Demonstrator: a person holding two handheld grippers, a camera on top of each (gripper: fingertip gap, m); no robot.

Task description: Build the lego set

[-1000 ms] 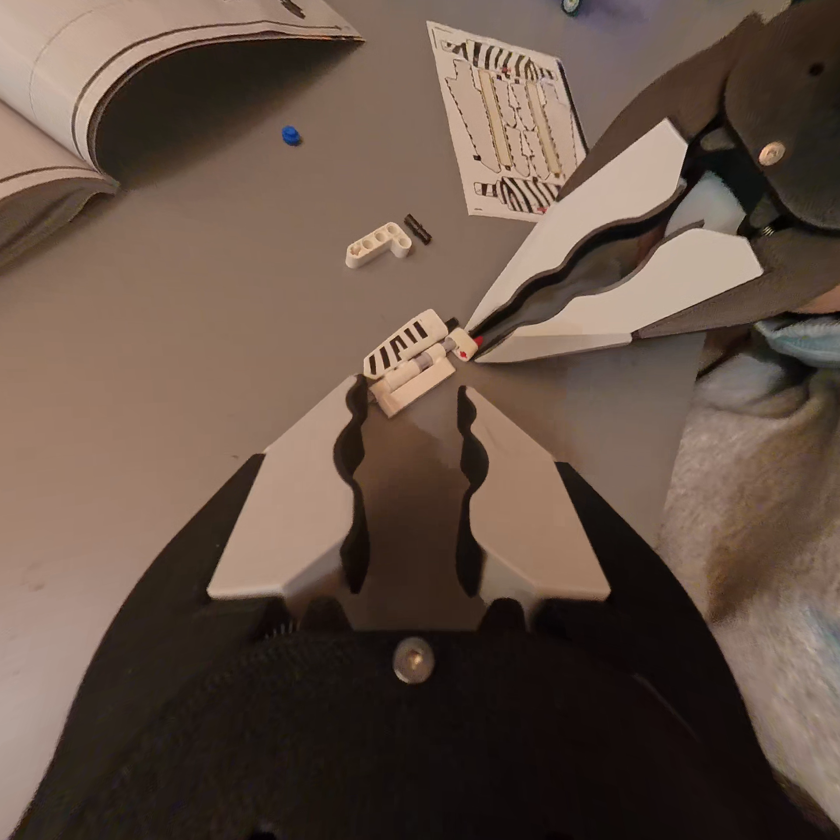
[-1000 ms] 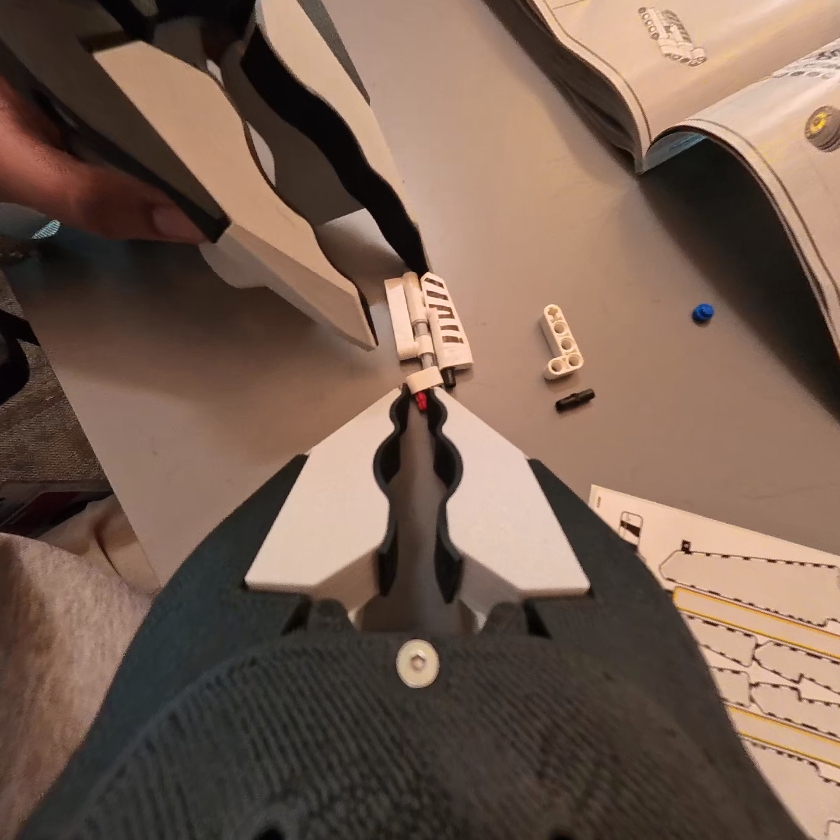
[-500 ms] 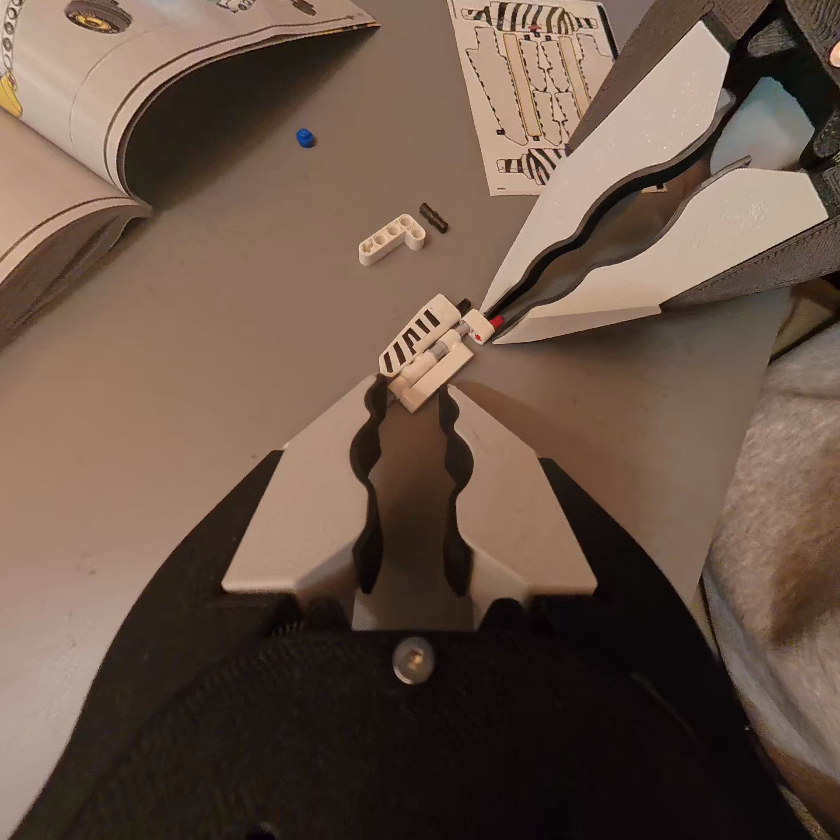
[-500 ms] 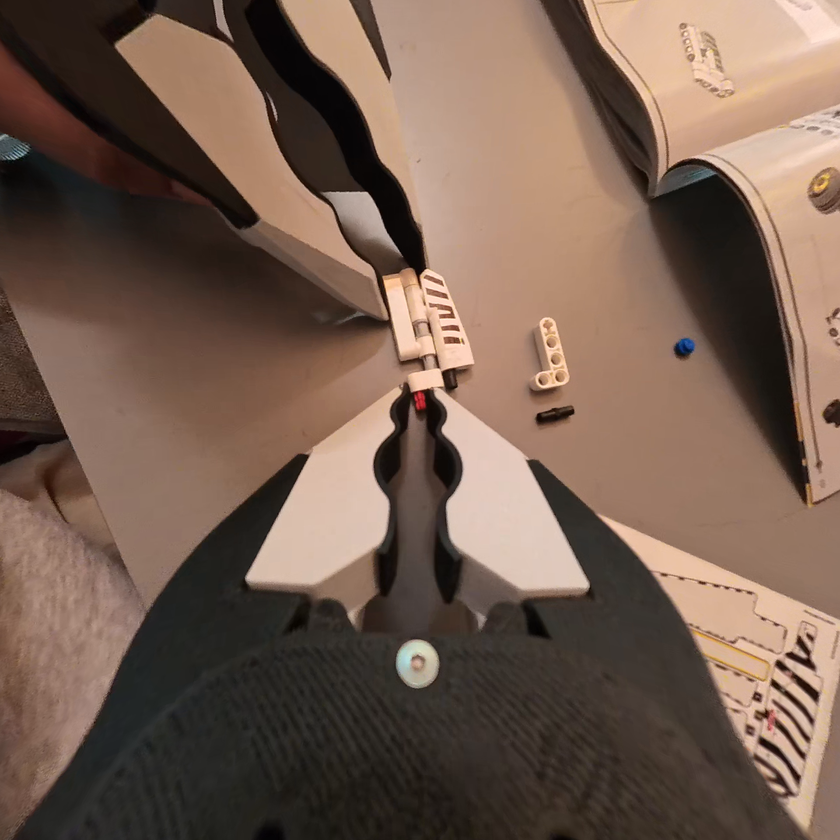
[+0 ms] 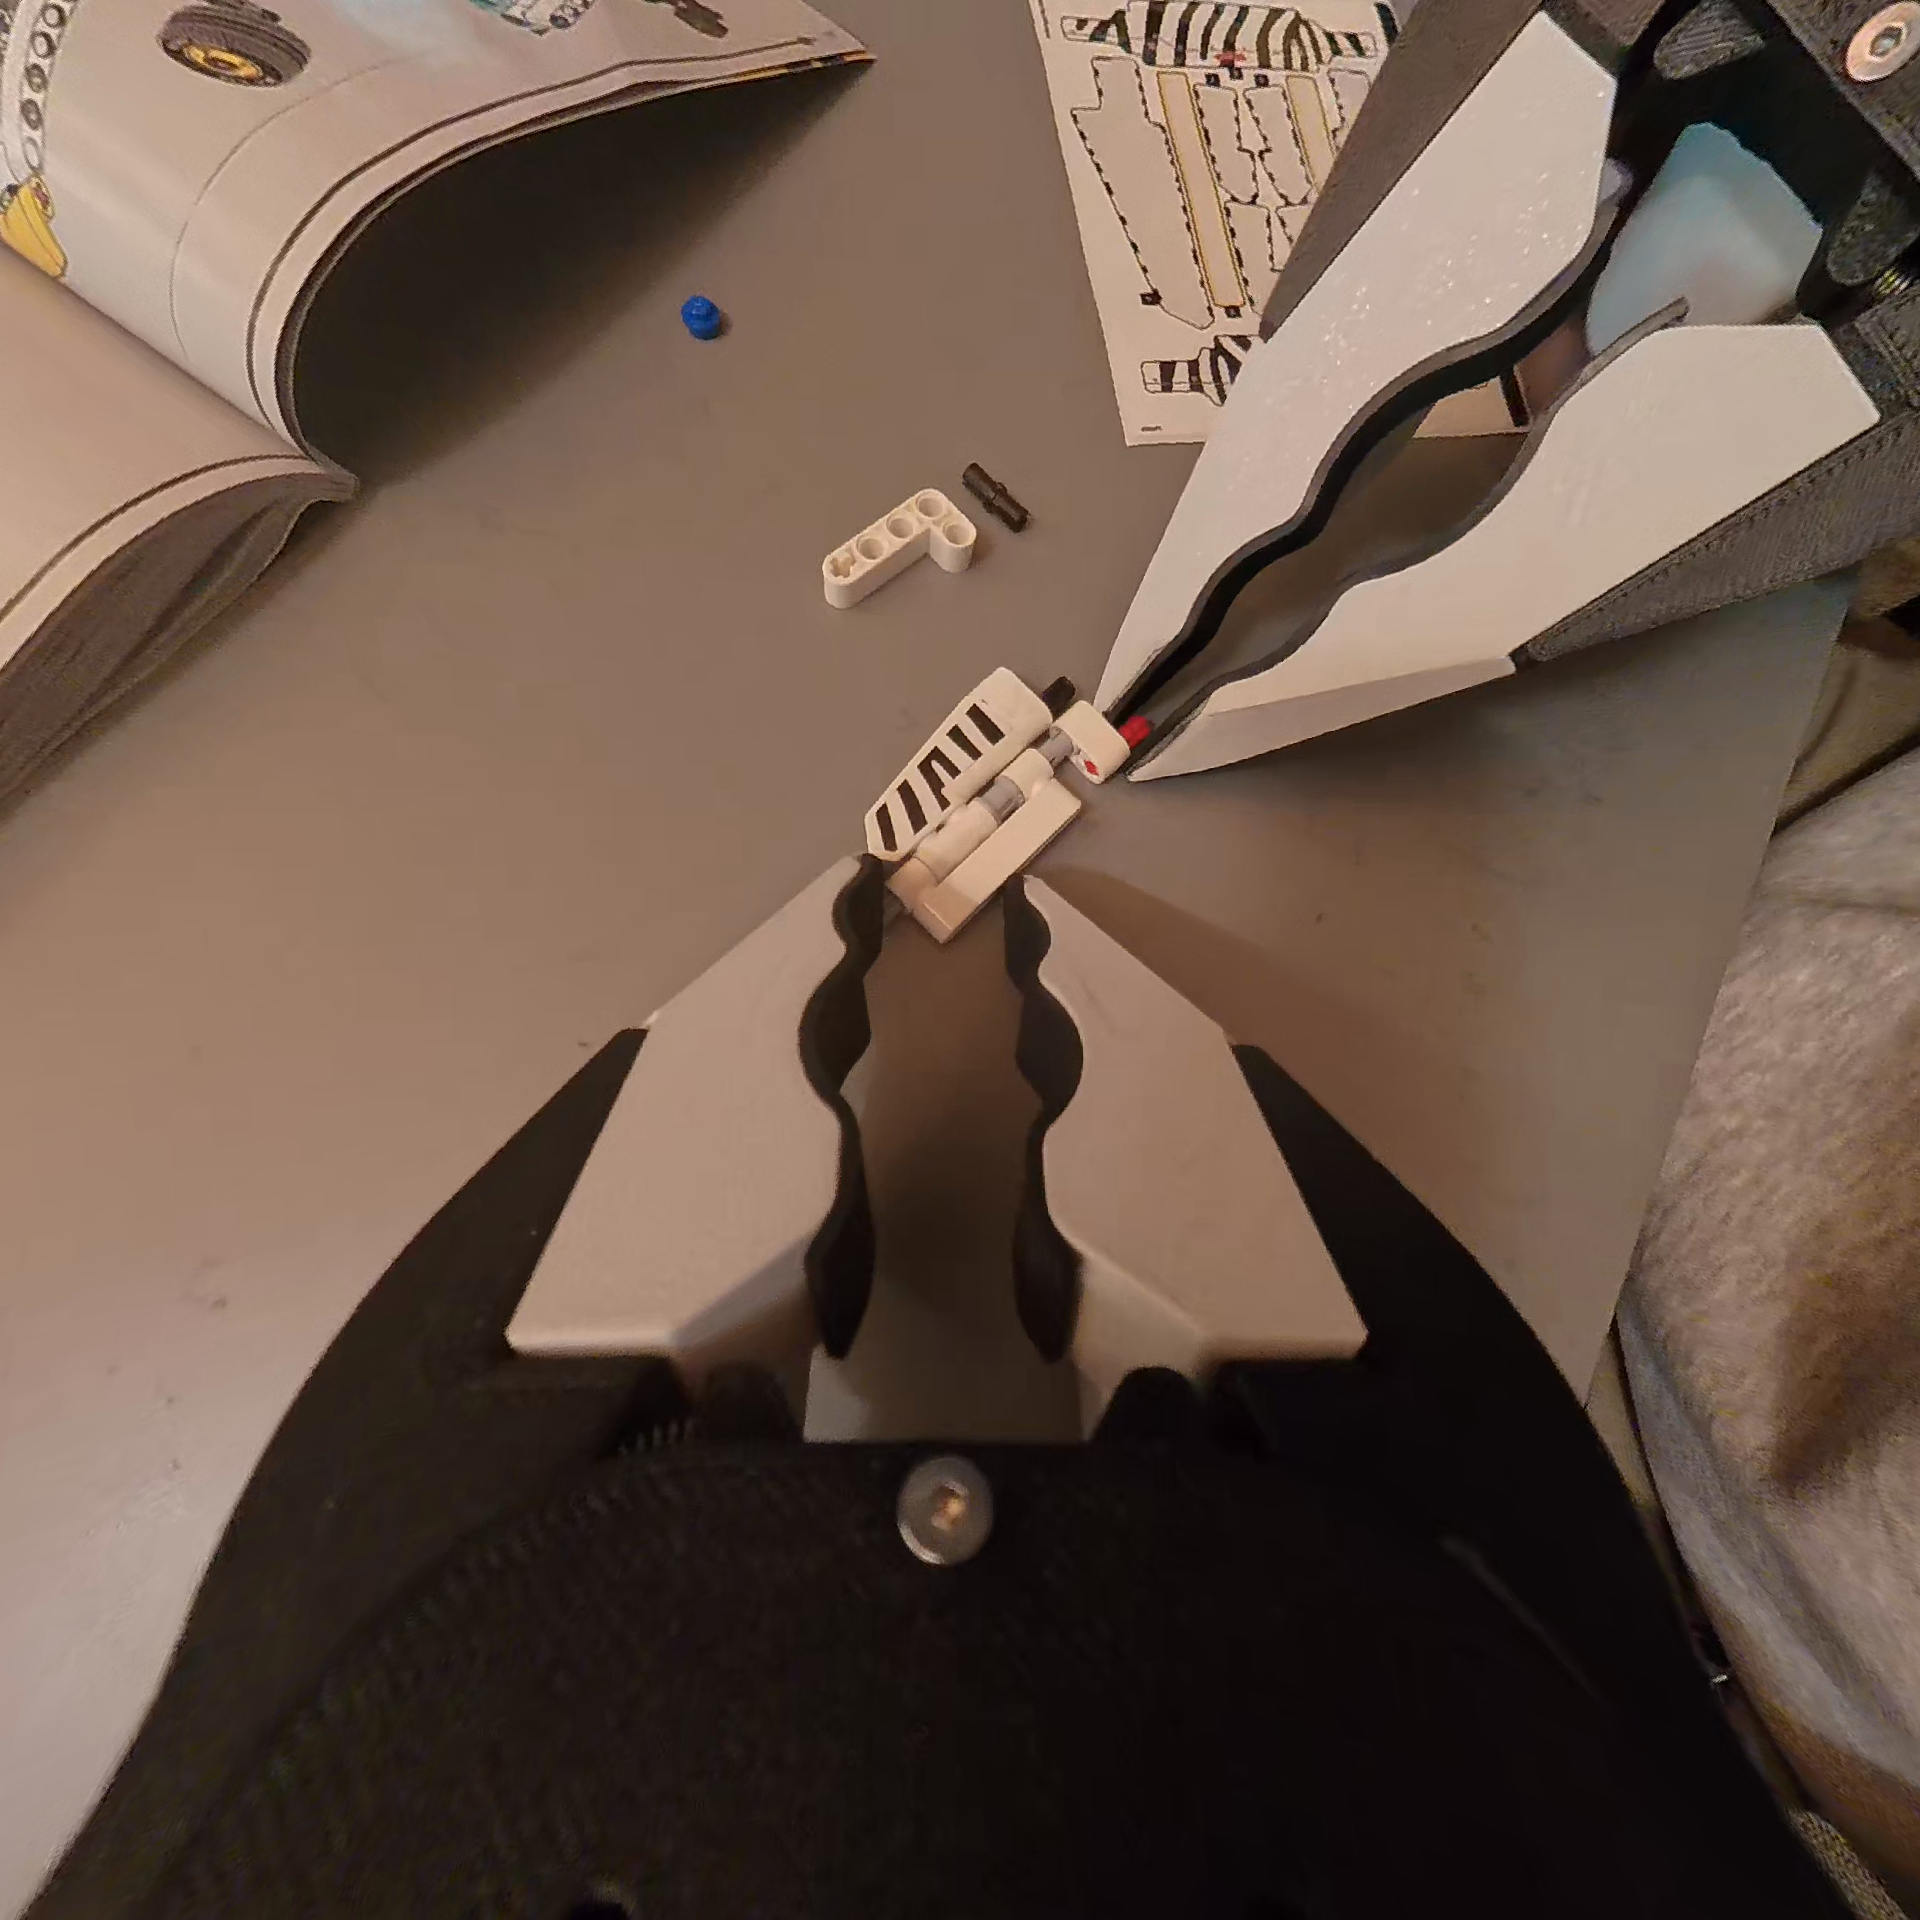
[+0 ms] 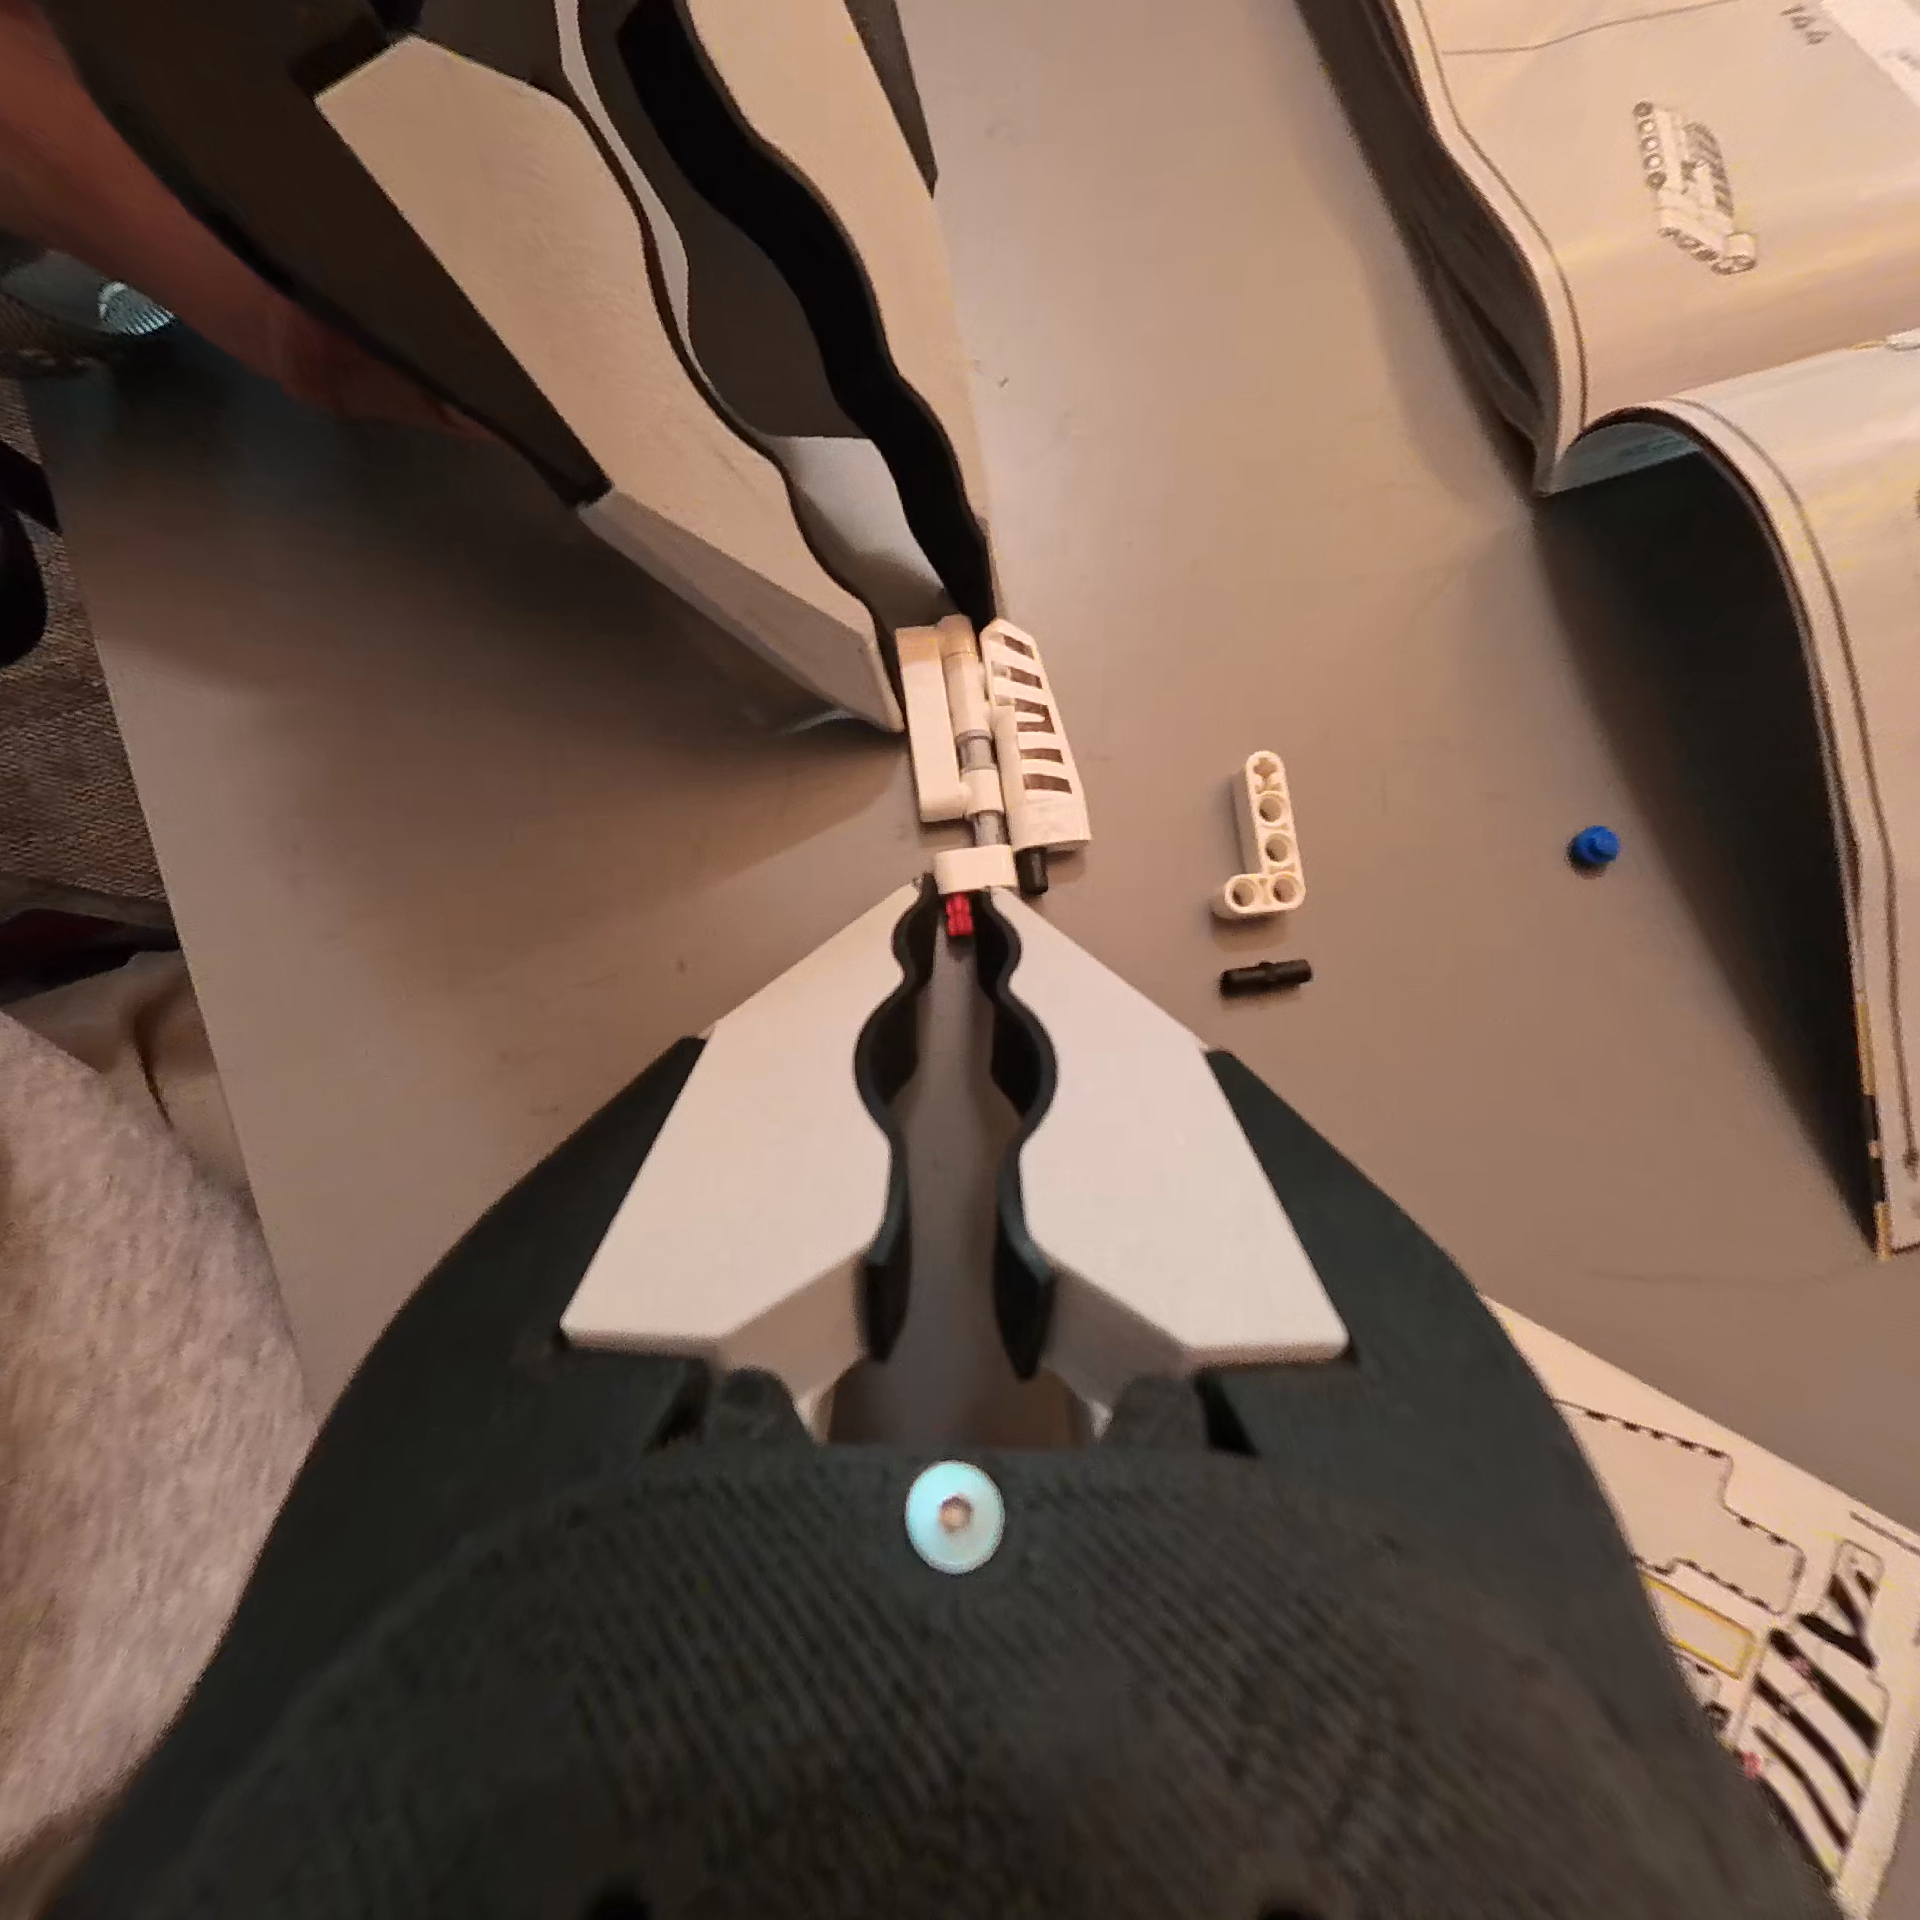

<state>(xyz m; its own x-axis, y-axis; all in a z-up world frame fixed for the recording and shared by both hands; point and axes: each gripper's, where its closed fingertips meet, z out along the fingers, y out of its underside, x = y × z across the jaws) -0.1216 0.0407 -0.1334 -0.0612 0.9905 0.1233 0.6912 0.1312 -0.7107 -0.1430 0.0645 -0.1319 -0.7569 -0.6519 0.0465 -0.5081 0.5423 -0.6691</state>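
Lego assembly (image 5: 971, 800), white with a black-striped panel, lies on the grey desk (image 5: 520, 790) near its edge, between the two grippers. Left gripper (image 5: 940, 894) has its jaws narrowly parted around the assembly's near end; whether they press it I cannot tell. Right gripper (image 6: 961, 914) is pinched on the red pin (image 6: 958, 916) at the assembly's other end. Farther in lie a white L-beam (image 5: 902, 532), a black pin (image 5: 995, 497) just beside it, and a blue stud (image 5: 701, 317). An open booklet (image 5: 208, 208) and a sticker sheet (image 5: 1195, 208) sit beyond.
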